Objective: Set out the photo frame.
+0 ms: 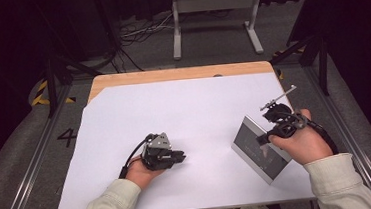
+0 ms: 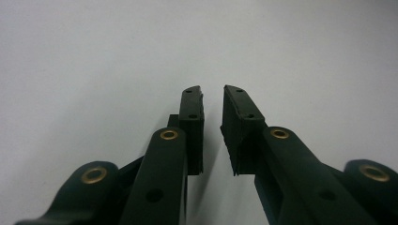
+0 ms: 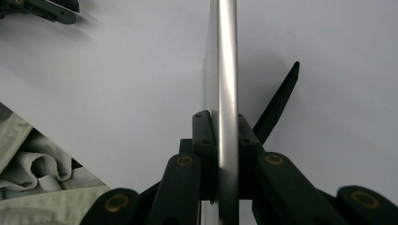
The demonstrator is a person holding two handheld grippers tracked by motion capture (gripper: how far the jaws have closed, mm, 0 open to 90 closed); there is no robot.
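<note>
A flat rectangular panel with a silver rim and dark glassy face (image 1: 258, 151) stands tilted on its lower edge at the right of the white sheet (image 1: 184, 109). My right gripper (image 1: 262, 139) is shut on its upper right edge. In the right gripper view both pads press on the silver rim (image 3: 226, 56) at my right gripper (image 3: 227, 124), and a black prop leg (image 3: 280, 101) angles out behind the panel. My left gripper (image 1: 181, 157) rests on the sheet at centre left. Its jaws stand a little apart with nothing between them, as seen at my left gripper (image 2: 212, 93).
The sheet covers most of a wooden table (image 1: 171, 74). Beyond the table a white metal stand (image 1: 214, 22) and loose cables (image 1: 140, 30) lie on the floor. Rails run along both sides. The left gripper's body (image 3: 42, 11) and a pale sleeve (image 3: 28, 187) appear in the right gripper view.
</note>
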